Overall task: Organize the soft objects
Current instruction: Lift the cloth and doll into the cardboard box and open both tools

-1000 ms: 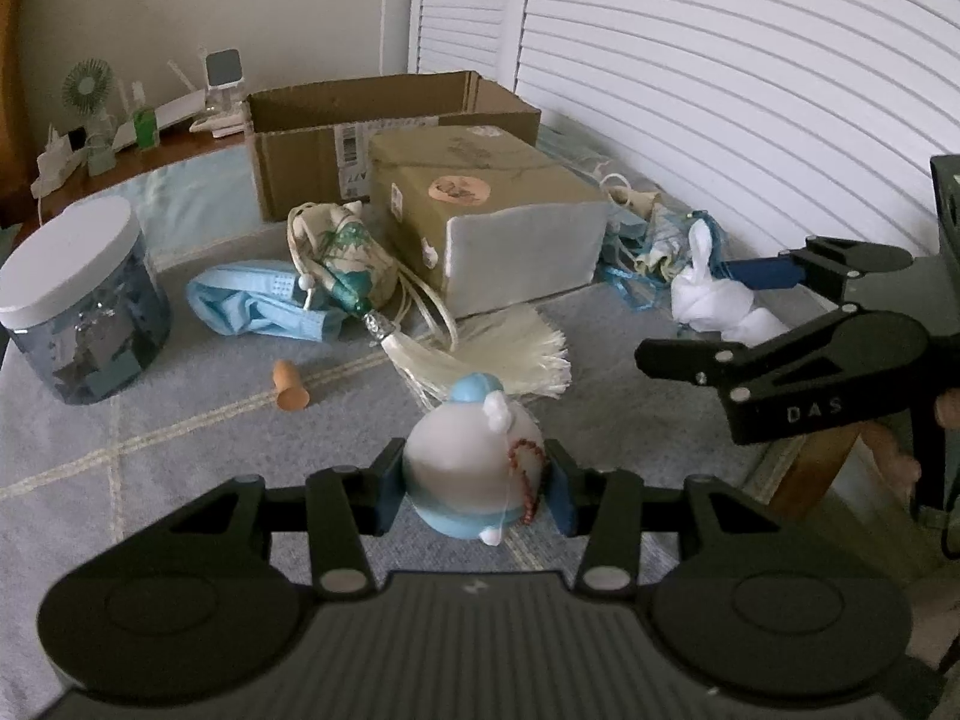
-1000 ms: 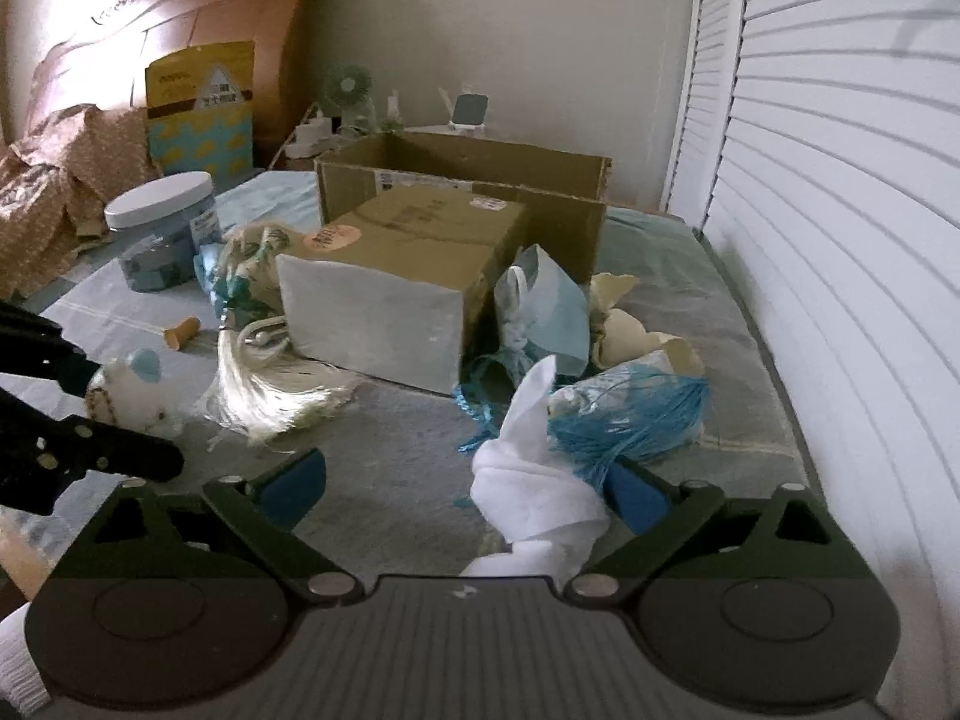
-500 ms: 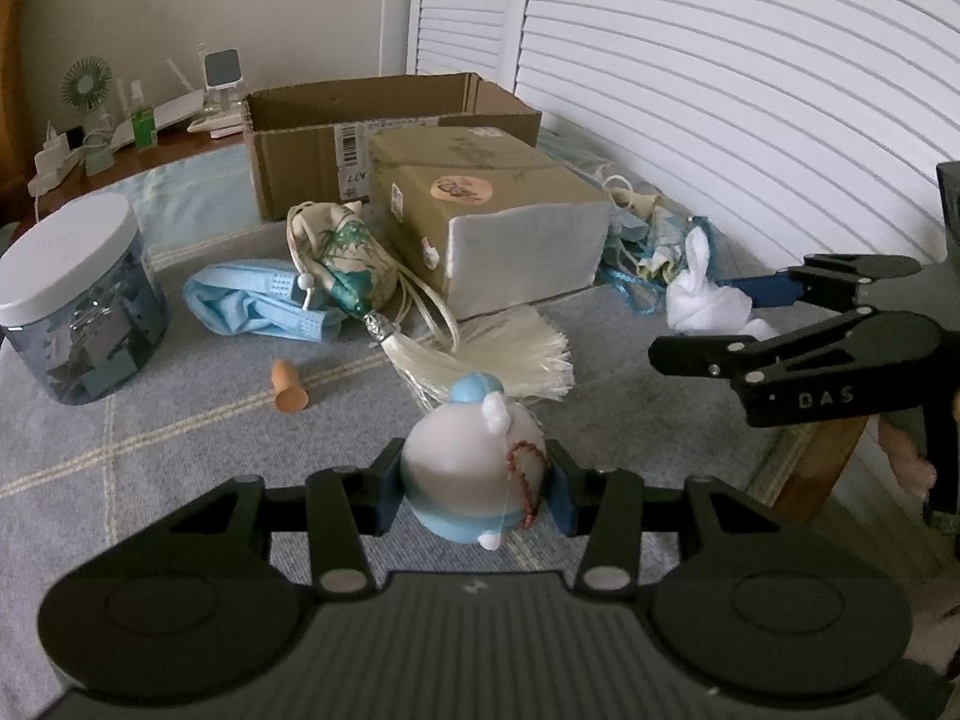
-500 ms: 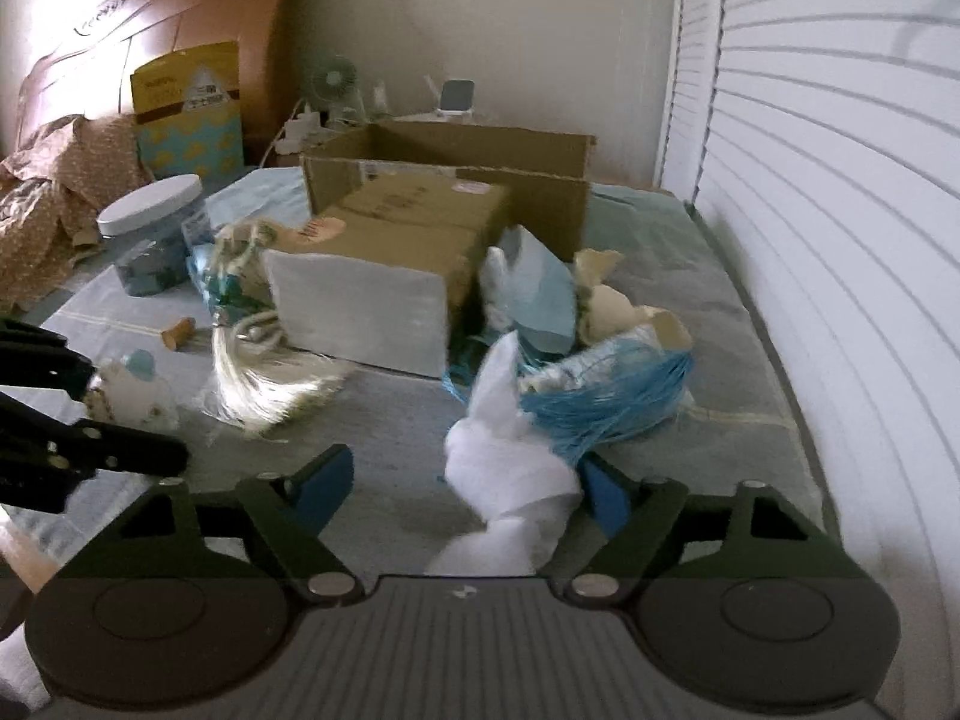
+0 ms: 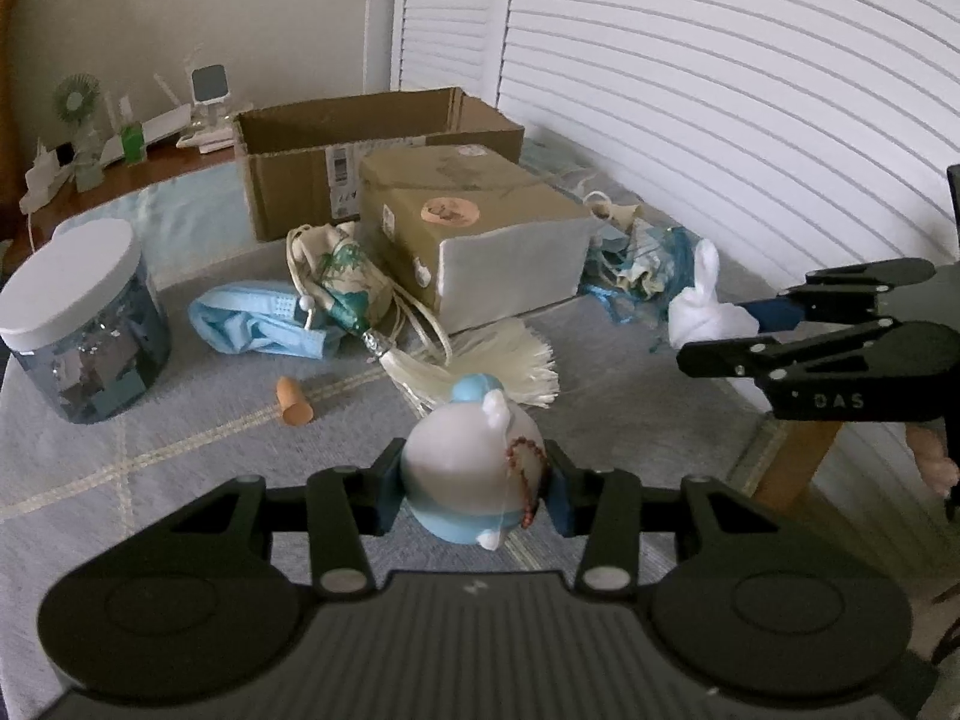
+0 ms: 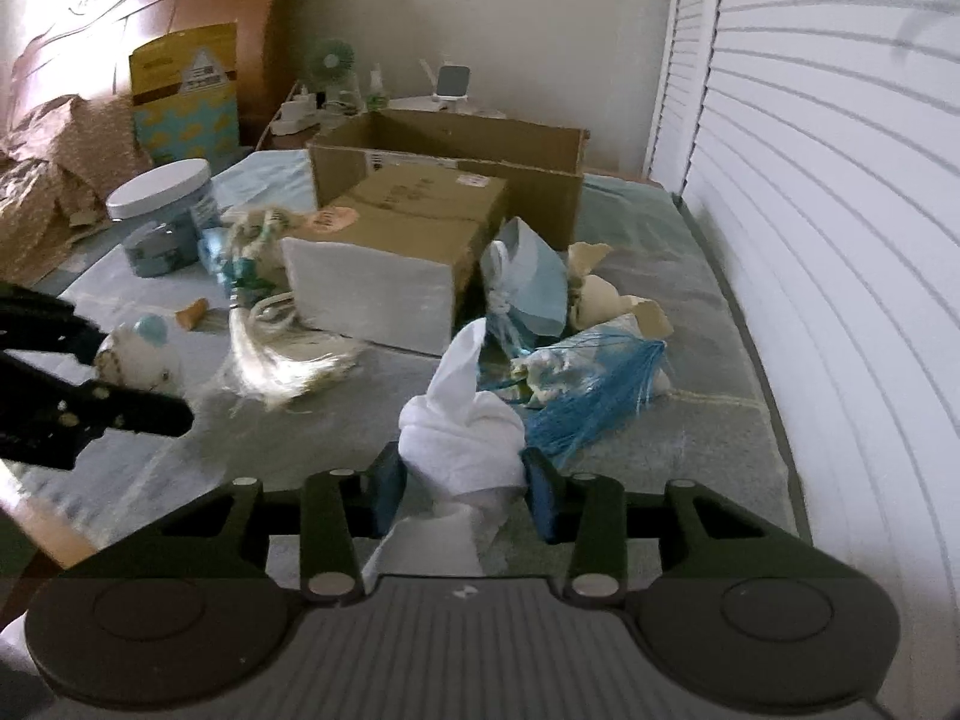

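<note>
My left gripper (image 5: 471,495) is shut on a round white-and-blue plush toy (image 5: 471,474) with a red bead string, held just above the grey cloth. My right gripper (image 6: 462,492) is shut on a knotted white cloth (image 6: 462,438); it also shows at the right of the left wrist view (image 5: 705,306). An open cardboard box (image 5: 372,138) stands at the back, also in the right wrist view (image 6: 456,150). A blue face mask (image 5: 258,324), a printed drawstring pouch (image 5: 348,279) and a cream tassel (image 5: 480,354) lie in front of it.
A closed brown box (image 5: 480,240) sits in front of the open one. A white-lidded jar (image 5: 78,324) stands at the left. A small orange cone (image 5: 294,402) lies on the cloth. Blue and cream bags (image 6: 588,360) are piled by the white slatted doors (image 6: 840,240).
My right gripper's jaws have closed onto the white cloth, which they only straddled before. My left gripper still holds the plush toy in about the same place.
</note>
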